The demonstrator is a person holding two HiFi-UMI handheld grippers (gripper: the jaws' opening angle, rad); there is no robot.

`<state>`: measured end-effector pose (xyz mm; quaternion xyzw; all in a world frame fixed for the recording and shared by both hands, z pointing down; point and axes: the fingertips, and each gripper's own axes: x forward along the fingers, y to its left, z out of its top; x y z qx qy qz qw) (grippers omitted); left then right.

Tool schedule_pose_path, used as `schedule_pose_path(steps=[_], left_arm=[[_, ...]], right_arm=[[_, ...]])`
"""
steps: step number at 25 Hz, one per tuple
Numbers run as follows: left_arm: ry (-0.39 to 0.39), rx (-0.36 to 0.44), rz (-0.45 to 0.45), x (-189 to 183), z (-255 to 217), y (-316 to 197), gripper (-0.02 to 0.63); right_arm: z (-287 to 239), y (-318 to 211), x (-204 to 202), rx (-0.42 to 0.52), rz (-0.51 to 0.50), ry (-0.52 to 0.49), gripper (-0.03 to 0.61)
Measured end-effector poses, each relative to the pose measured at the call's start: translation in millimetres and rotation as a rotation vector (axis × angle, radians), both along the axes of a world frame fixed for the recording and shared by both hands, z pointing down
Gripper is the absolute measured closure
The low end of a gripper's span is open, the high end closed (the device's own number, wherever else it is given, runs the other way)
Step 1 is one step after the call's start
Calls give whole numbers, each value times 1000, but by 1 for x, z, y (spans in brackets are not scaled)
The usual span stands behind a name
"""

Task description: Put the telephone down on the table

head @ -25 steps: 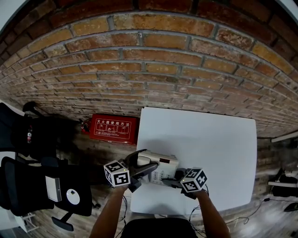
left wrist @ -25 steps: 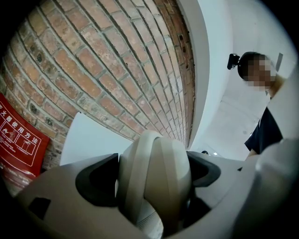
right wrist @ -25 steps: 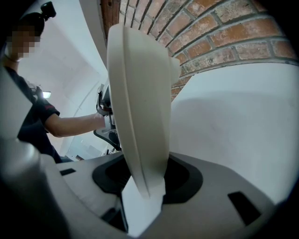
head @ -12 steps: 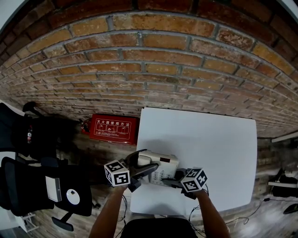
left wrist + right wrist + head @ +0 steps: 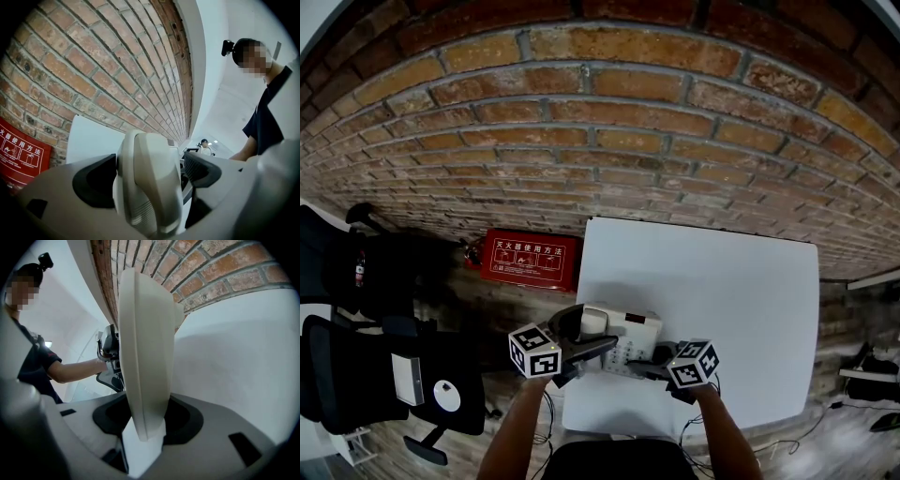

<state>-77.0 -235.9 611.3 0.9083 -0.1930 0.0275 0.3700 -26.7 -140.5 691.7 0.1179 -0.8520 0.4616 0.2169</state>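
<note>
Head view: the telephone (image 5: 630, 336) sits at the near left corner of the white surface (image 5: 722, 281), its handset (image 5: 592, 322) along its left side. The left tongs (image 5: 598, 345) reach in from the left at the handset and the right tongs (image 5: 649, 364) from the near side at the body's near edge, each with a marker cube behind it. Whether the telephone rests on the surface or hangs just above it cannot be confirmed from this angle. A brick wall (image 5: 609, 141) stands behind the surface, with a red box (image 5: 530, 258) at its foot to the left and a black chair (image 5: 384, 375) further left. Left gripper view: the left tongs (image 5: 147, 171) are closed on the handset (image 5: 150, 187), which fills the gap, with a dark pad (image 5: 93, 180) against each of its sides. The wall (image 5: 84, 65), the red box (image 5: 18, 150) and part of the surface (image 5: 93, 138) lie beyond, and a person (image 5: 267, 117) is at the right. Right gripper view: the right tongs (image 5: 147, 416) pinch the edge of the telephone (image 5: 140, 348), seen edge-on as a thin pale slab running away from the camera between the two dark pads. The surface (image 5: 234, 352) fills the right side, the wall (image 5: 211, 268) shows above it, and the person's arm (image 5: 70, 371) shows at the left.
</note>
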Motion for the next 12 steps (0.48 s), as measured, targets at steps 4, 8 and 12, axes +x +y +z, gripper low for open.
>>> schedule_pose_path(steps=[4,8,12], left_arm=[[9,9,-15,-9,-6,2,166],[3,19,-31,-17,-10,8,166],[-4,37,-96,-35,-21,8,167]], right_arm=[[-1,-2,-1,7,-14,6,394],[0,-2,-1,-3,-9,0,394],[1,-1,1,-12,-2,-5,394]])
